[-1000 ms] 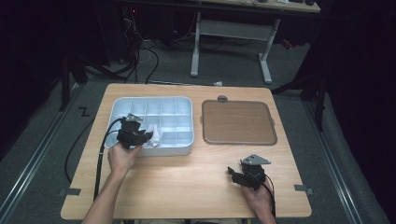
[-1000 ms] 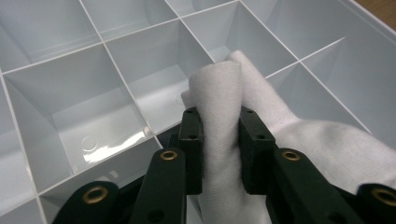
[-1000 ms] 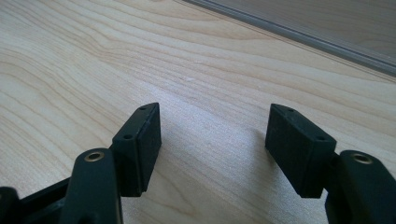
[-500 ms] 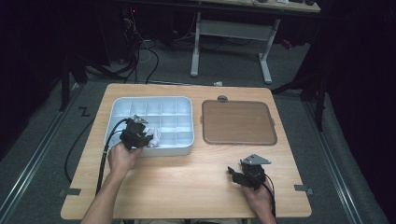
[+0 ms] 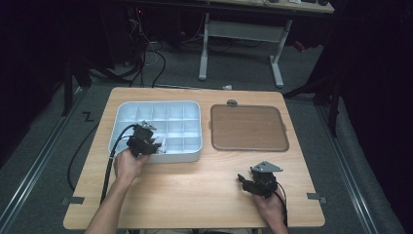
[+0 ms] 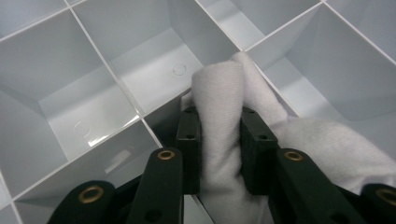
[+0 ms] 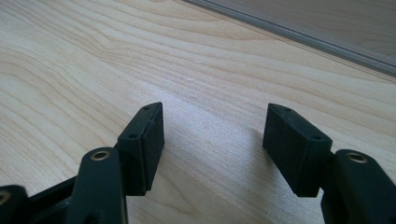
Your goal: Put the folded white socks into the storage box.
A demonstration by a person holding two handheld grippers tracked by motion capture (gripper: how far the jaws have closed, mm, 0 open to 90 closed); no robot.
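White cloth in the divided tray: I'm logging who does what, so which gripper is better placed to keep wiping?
Left. The left gripper is shut on the white cloth inside the tray; the right gripper is open over bare table.

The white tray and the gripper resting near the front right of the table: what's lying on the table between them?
Nothing. In the high view, only bare wooden table stretches from the white tray to the right gripper.

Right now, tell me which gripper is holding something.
The left gripper: its jaws pinch a white cloth over the tray. The right gripper is open above bare table.
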